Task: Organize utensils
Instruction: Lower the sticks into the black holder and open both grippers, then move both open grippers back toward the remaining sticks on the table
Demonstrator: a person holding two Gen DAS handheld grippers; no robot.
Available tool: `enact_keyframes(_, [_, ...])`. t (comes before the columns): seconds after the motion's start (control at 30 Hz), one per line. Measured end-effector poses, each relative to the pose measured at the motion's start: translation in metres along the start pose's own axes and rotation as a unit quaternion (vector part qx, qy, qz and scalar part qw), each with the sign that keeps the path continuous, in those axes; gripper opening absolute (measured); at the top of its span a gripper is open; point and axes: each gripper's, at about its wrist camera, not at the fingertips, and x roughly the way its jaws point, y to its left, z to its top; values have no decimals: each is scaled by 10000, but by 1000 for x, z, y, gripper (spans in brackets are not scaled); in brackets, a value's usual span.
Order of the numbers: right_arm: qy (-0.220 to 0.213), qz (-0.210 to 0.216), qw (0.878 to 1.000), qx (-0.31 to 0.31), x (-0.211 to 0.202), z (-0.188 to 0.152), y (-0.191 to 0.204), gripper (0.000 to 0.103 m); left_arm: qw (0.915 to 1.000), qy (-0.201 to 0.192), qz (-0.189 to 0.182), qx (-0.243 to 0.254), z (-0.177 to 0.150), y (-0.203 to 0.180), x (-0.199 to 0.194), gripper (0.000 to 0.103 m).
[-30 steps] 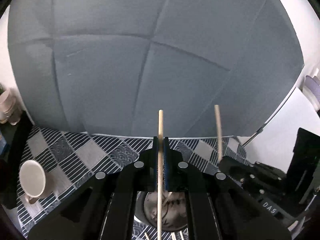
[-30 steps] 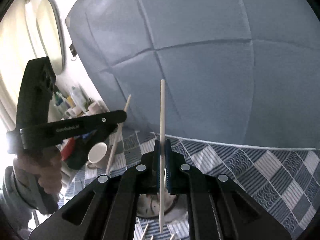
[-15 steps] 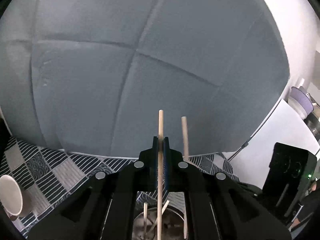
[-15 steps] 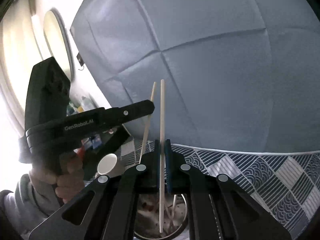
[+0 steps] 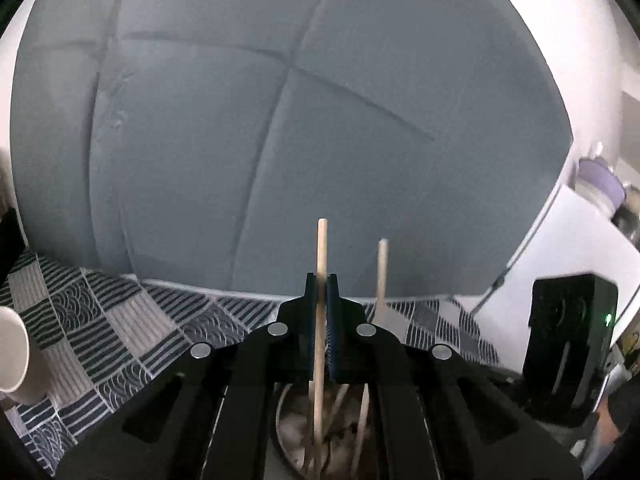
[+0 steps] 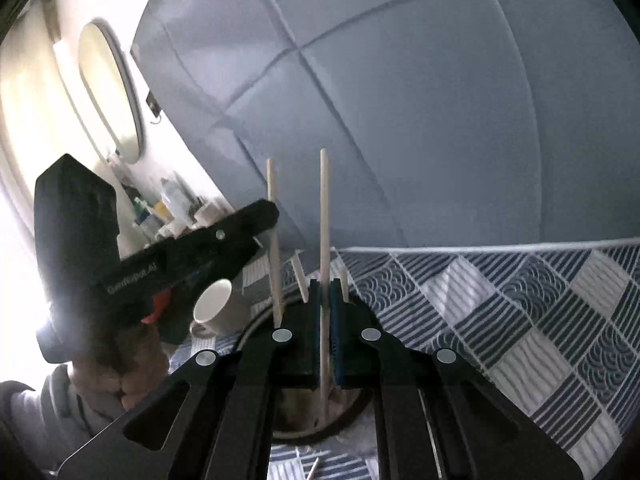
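Observation:
My left gripper (image 5: 321, 280) is shut on an upright wooden chopstick (image 5: 322, 240). Its lower end reaches down into a round holder (image 5: 281, 412) with several sticks in it. My right gripper (image 6: 325, 285) is shut on a second chopstick (image 6: 324, 208), also upright, whose lower end dips into the same holder (image 6: 251, 330). In the right wrist view the left gripper (image 6: 266, 216) sits just to the left with its chopstick (image 6: 273, 240). The right gripper's chopstick (image 5: 382, 272) shows close on the right in the left wrist view.
A white mug (image 6: 218, 306) stands left of the holder on the blue and grey patterned cloth (image 6: 520, 312). A loose stick (image 6: 312, 470) lies on the cloth in front. A grey padded wall (image 5: 280, 140) rises behind. A hand (image 6: 120, 372) grips the left tool.
Both grippers have come down and drawn closer together. The chopsticks' lower ends, above the holder before, now reach into it. Both grips stay shut.

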Motion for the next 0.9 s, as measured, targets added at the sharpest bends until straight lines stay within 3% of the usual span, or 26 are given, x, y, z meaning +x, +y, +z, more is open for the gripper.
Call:
enact_keyframes(0.2, [-49, -70, 10000, 24, -11, -7, 2, 5, 9999, 114, -12, -83, -16, 2, -7, 5])
enact_keyframes(0.57, [-200, -442, 9984, -278, -31, -10, 21, 9, 9994, 147, 215, 220, -22, -6, -31, 5])
enact_keyframes(0.63, [-268, -483, 9981, -267, -37, -10, 22, 35, 9991, 27, 273, 307, -19, -8, -41, 8])
enact_keyframes(0.73, [-478, -547, 9969, -316, -50, -9, 26, 39, 9987, -82, 375, 336, -16, -8, -54, 19])
enact_keyframes(0.8, [-518, -637, 9961, -330, -56, -7, 27, 45, 9978, -166, 506, 396, -16, -7, -63, 45])
enact_keyframes(0.87, [-602, -733, 9949, -352, -63, -6, 28, 49, 9976, -196, 568, 354, -17, -3, -70, 53])
enact_keyframes(0.9, [-620, -775, 9945, -350, -66, -6, 28, 54, 9978, -167, 579, 266, -18, 0, -73, 62])
